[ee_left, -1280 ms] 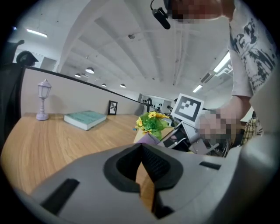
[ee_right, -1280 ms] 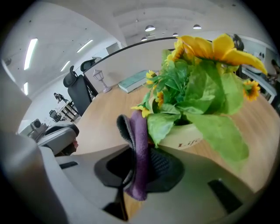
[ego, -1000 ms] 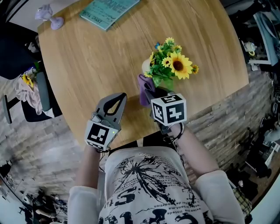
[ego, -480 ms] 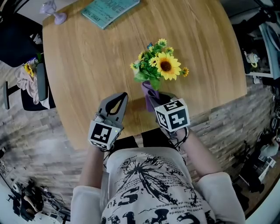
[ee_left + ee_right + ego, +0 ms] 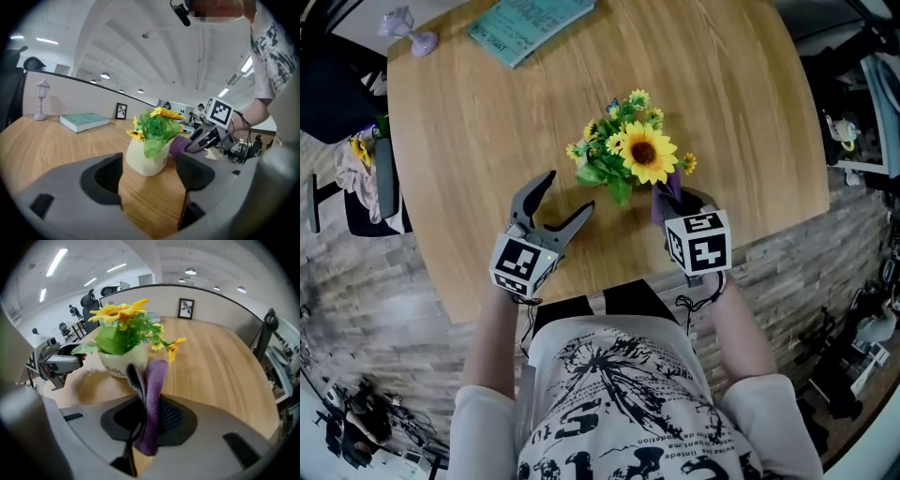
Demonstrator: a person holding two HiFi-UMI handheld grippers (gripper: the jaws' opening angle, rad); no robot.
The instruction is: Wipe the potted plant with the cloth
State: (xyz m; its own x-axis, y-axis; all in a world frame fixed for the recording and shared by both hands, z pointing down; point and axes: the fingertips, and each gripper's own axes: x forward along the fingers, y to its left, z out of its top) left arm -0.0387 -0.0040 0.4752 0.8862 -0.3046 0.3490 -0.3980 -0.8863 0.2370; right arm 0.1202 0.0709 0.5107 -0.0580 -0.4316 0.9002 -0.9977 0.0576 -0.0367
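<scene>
Pale wood of a round table (image 5: 469, 131) fills the upper half of the head view, and the potted plant (image 5: 630, 157) stands near its lower edge, at frame centre. The left gripper (image 5: 151, 168) has just been opening its jaws. They stand apart with only bare wood between them, and the cream pot sits just beyond the tips, in line with the gap. The right gripper (image 5: 146, 404), at the plant's lower right, has its jaws clamped on the purple cloth (image 5: 154, 376). The cloth stands up from the pads close beside the pot; whether they touch I cannot tell. The pot carries the word "Life" in dark letters. A teal book (image 5: 530, 23) at the top edge bears print too small to read.
</scene>
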